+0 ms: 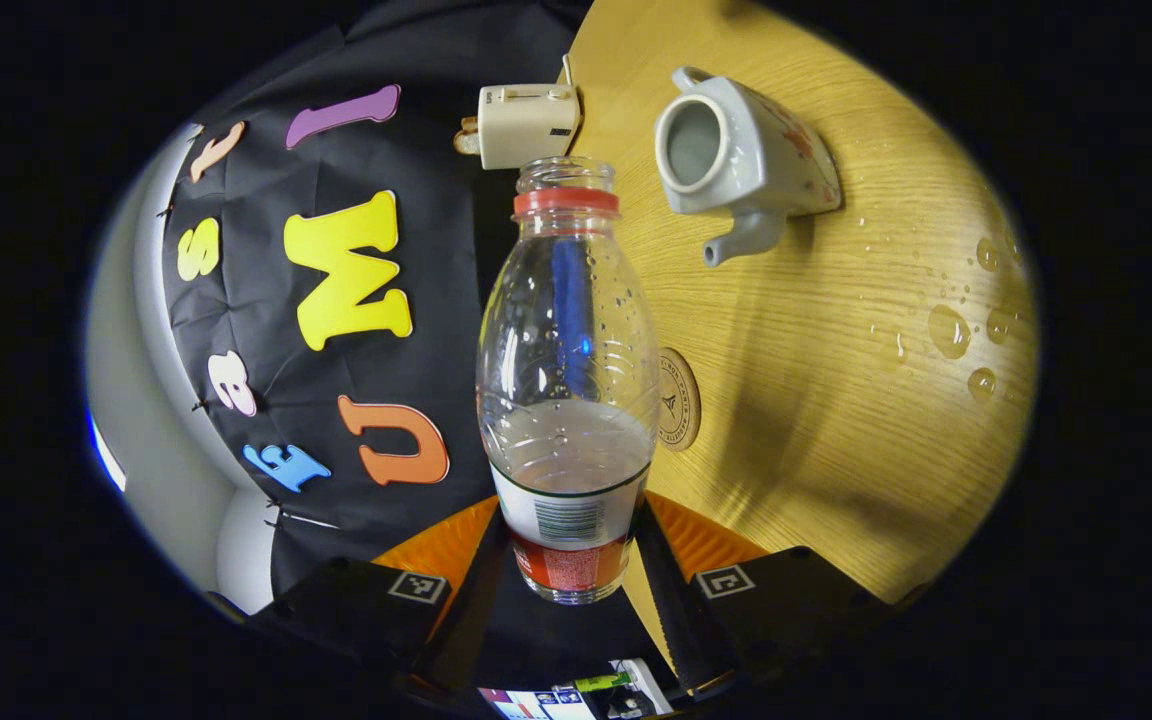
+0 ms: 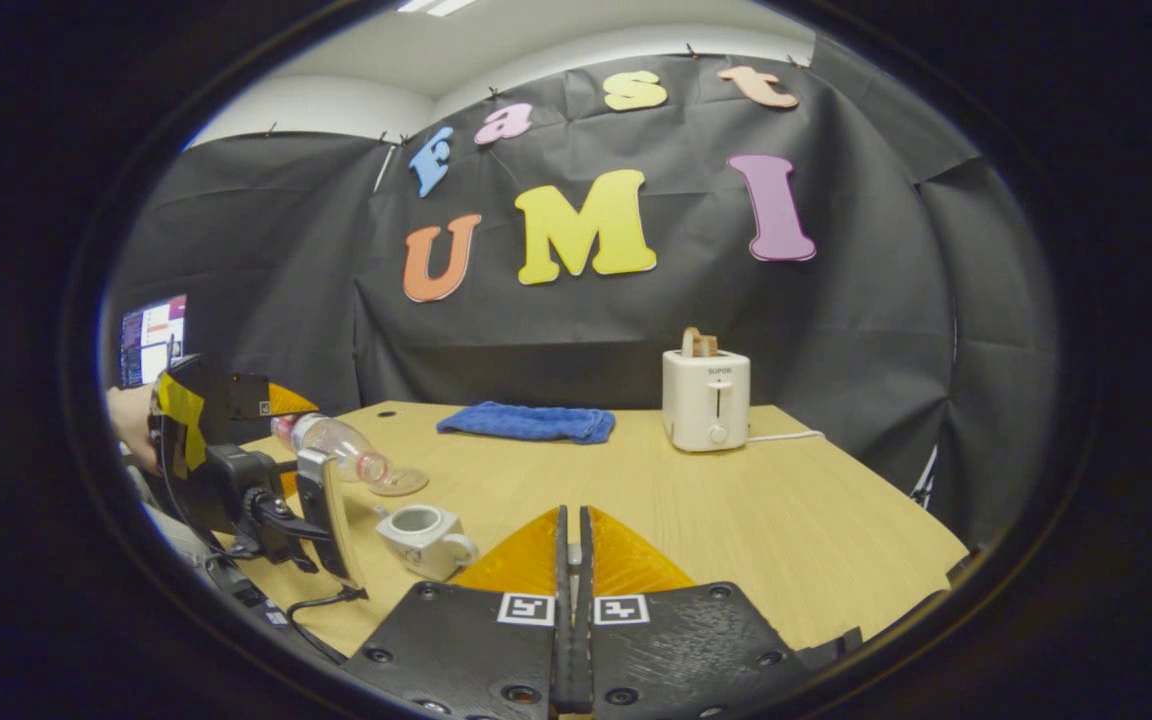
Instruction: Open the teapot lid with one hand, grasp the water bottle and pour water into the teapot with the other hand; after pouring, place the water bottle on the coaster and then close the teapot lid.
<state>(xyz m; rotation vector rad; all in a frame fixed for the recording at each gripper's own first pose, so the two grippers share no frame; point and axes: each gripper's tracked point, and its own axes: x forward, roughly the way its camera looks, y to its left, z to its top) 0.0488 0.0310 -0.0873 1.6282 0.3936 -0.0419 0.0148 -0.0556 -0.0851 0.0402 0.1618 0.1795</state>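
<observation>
- In the left gripper view, the water bottle (image 1: 568, 400) is held by the left gripper (image 1: 570, 570), both fingers pressed against its lower body at the label; the cap is off and the neck ring is bare.
- Water is seen in the lower part of the bottle (droplets cling to the inner wall above it).
- The teapot (image 1: 736, 155) is found on the wooden table (image 1: 836, 420) just beyond and to one side of the bottle's mouth, its top opening uncovered and its spout turned toward the bottle.
- The coaster (image 1: 679, 398) lies flat on the table right beside the bottle's body, partly hidden behind it.
- Spilled drops of water (image 1: 948, 330) are scattered on the table, well apart from the teapot on the side away from the bottle.
- A cream toaster (image 1: 524, 125) is seen past the bottle's mouth, near the teapot.
- In the right gripper view, the right gripper (image 2: 572, 560) is held above the table with its fingers closed together and nothing seen between them.
- From there the teapot (image 2: 424, 538) is seen upright, lid off, with the bottle (image 2: 336, 447) tilted above and behind it in the left gripper (image 2: 321, 500).
- A blue cloth (image 2: 528, 422) lies behind the teapot, toward the wall (the toaster (image 2: 705, 398) stands beside the cloth).
</observation>
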